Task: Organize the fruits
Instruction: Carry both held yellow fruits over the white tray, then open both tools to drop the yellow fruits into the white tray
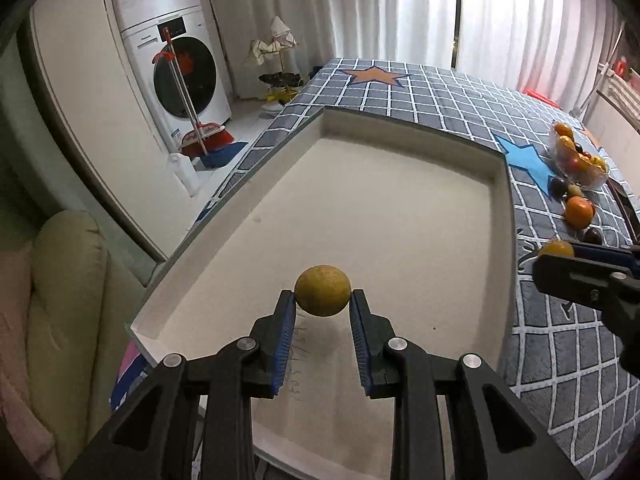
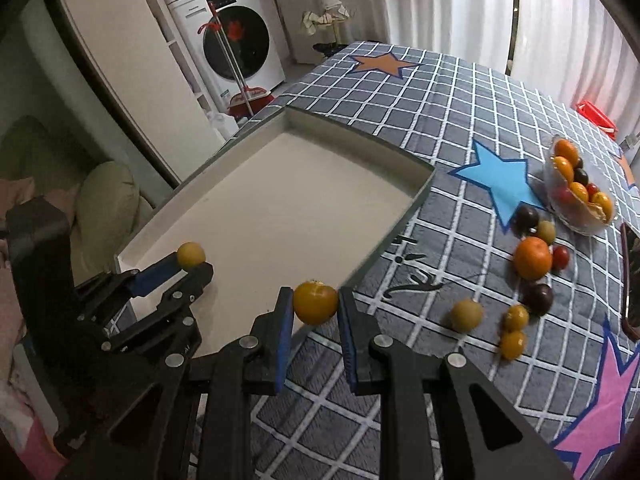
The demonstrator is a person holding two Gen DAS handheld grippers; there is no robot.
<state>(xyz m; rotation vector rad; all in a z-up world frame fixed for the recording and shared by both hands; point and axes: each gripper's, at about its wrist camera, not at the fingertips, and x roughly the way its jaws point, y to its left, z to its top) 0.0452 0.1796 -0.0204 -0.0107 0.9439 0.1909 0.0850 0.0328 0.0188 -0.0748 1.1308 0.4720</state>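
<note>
My left gripper (image 1: 323, 300) is shut on a dull yellow round fruit (image 1: 322, 290) and holds it above the near part of the white tray (image 1: 505, 216); this gripper (image 2: 196, 262) also shows in the right wrist view with its fruit (image 2: 191, 254). My right gripper (image 2: 314, 300) is shut on a yellow-orange tomato (image 2: 315, 301) over the tray's (image 2: 420, 192) near right edge; it also shows in the left wrist view (image 1: 560, 256). Several loose fruits lie on the cloth, among them an orange (image 2: 532, 258), a dark plum (image 2: 538, 298) and a yellow fruit (image 2: 467, 314).
A clear bowl (image 2: 576, 220) with several small fruits stands at the right on the grey checked cloth (image 2: 460, 92) with star patches. A washing machine (image 1: 180, 72) and red broom (image 1: 208, 136) stand beyond the table's left edge. A cushion (image 1: 64, 300) lies at the left.
</note>
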